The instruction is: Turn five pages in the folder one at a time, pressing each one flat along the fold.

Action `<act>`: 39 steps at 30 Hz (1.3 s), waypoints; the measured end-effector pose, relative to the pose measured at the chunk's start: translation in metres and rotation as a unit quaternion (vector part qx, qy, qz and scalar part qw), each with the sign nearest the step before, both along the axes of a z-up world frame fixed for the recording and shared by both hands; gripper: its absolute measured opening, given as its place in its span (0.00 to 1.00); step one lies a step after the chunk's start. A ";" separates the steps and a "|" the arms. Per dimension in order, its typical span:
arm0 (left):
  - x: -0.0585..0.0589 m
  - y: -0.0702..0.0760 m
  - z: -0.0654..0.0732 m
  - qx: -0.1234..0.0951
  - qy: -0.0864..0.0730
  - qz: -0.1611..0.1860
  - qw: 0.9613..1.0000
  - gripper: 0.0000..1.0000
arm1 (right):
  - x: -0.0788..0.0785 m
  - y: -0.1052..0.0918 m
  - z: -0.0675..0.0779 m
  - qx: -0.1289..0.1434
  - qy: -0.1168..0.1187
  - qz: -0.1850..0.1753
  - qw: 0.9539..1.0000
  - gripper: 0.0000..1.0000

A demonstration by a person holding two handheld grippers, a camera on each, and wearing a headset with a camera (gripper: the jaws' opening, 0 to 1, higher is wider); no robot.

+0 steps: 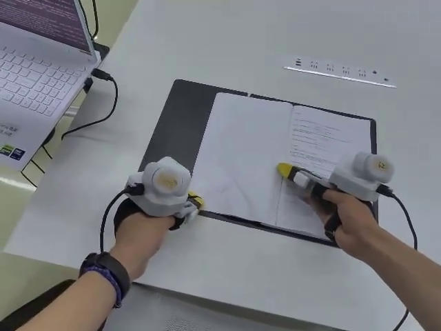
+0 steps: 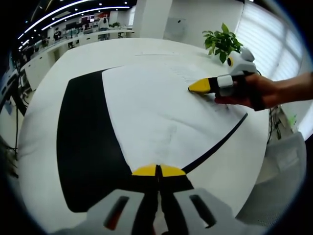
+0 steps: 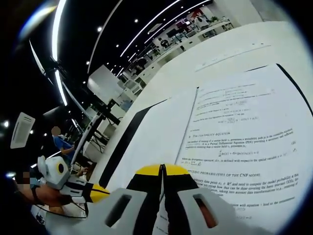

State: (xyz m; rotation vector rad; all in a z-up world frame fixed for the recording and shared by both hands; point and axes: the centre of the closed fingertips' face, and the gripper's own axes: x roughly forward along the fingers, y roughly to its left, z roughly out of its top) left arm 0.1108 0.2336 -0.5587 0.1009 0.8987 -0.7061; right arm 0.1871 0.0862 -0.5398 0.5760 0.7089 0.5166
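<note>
In the head view, the folder (image 1: 176, 131) lay open on the white table (image 1: 241, 41). Its long axis ran left to right across the bench, with the right end tipped slightly nearer the person. The fold (image 1: 289, 138) ran from the far edge towards the near edge. Inside the dark cover were a blank page (image 1: 241, 152) left of the fold and a printed page (image 1: 331, 141) right of it. The left gripper (image 1: 195, 202) sat at the folder's near left edge. The right gripper (image 1: 284, 169) pointed leftwards, its yellow tip on the paper just beside the fold. A laptop (image 1: 34, 76) stood at the far left of the table and a power strip (image 1: 341, 71) lay beyond the folder.

In the left gripper view, that gripper's jaws were pressed together with nothing between them, their yellow tips meeting at the folder's near edge where the black cover met the blank page. Across the page, the right gripper's tip lay on the paper. A potted plant (image 2: 222, 41) stood beyond it.

In the right gripper view, its jaws were likewise closed on nothing, the tips down on the paper at the fold, with printed lines to the right and the blank sheet to the left. The left gripper showed low on the left.
</note>
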 end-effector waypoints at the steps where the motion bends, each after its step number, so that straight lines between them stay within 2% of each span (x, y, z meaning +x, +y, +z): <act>1: 0.000 0.000 0.000 -0.001 0.000 0.001 1.000 0.00 | 0.002 0.000 0.001 0.002 0.000 -0.001 1.000 0.00; 9: 0.001 0.000 -0.001 -0.002 0.002 0.000 1.000 0.00 | 0.018 0.002 0.008 0.018 -0.006 -0.018 1.000 0.00; 12: 0.001 0.000 -0.001 -0.003 0.004 0.000 1.000 0.00 | 0.027 0.002 0.010 0.025 -0.010 -0.033 0.999 0.00; 15: 0.001 0.000 -0.001 -0.004 0.005 0.002 1.000 0.00 | 0.036 -0.004 0.009 0.020 -0.012 -0.059 0.998 0.00; 17: 0.001 0.000 -0.001 -0.005 0.005 0.003 1.000 0.00 | 0.040 -0.005 0.009 0.032 -0.007 -0.072 0.997 0.00; 39: 0.000 0.001 0.000 -0.010 0.006 0.004 1.000 0.00 | 0.069 -0.011 0.009 0.043 -0.013 -0.111 0.993 0.00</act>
